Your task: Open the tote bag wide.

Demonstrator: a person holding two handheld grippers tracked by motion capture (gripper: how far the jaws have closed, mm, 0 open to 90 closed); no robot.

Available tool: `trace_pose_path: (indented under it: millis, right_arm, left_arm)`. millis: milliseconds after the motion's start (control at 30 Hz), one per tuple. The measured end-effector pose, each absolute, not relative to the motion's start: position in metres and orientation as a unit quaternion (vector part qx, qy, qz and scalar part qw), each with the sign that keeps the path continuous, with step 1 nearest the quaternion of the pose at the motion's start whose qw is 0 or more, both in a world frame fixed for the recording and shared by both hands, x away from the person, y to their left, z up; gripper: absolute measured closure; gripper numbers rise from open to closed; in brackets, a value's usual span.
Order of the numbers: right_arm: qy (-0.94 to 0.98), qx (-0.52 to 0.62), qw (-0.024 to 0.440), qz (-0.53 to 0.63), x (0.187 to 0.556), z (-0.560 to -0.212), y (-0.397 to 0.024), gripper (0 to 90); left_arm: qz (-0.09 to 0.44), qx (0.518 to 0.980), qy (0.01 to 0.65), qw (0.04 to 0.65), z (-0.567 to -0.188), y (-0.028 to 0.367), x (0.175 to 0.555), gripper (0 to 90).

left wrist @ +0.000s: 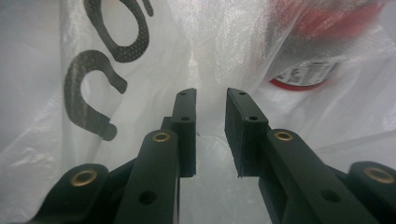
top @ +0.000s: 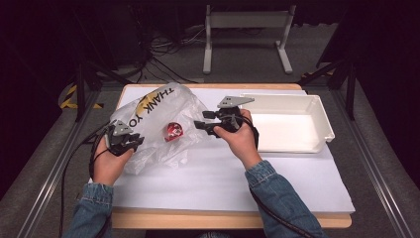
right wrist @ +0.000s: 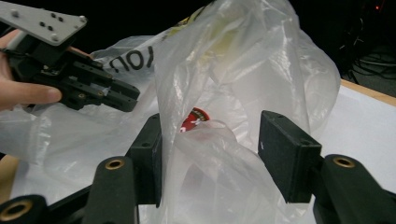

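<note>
A clear plastic bag point(top: 154, 106) printed "THANK YOU" lies crumpled at the table's left. A red can point(top: 173, 131) lies inside it. My left gripper point(top: 138, 141) sits at the bag's near left edge. In the left gripper view its jaws point(left wrist: 210, 100) stand a narrow gap apart, with nothing pinched, the bag film point(left wrist: 140, 42) just ahead and the can point(left wrist: 322, 28) blurred behind it. My right gripper point(top: 199, 120) points left at the bag's right side. Its jaws point(right wrist: 210, 135) are open wide around a raised fold of the bag point(right wrist: 233, 70), with the can point(right wrist: 194, 119) beyond.
A white tray point(top: 324, 121) stands empty at the table's right, just behind my right hand. White paper point(top: 223, 183) covers the tabletop in front of the bag. A white metal stand point(top: 247, 20) and cables are on the floor beyond the far edge.
</note>
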State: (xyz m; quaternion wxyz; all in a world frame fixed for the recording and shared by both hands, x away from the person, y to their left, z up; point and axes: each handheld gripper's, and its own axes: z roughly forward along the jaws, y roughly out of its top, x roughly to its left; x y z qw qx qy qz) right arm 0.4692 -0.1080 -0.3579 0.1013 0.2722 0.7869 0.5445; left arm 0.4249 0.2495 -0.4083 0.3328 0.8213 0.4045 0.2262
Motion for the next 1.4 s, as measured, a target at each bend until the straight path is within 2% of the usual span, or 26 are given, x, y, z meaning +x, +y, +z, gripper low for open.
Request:
trace_pose_path:
  millis: [633, 1400]
  right_arm:
    - [0.805, 0.332, 0.101, 0.481, 0.508, -0.399, -0.097, 46.5]
    - [0.837, 0.391, 0.124, 0.363, 0.517, -0.428, -0.091, 46.0]
  left_arm:
    - [0.220, 0.814, 0.442, 0.304, -0.429, 0.267, 0.433, 73.1]
    - [0.221, 0.811, 0.457, 0.290, -0.435, 0.278, 0.430, 71.2]
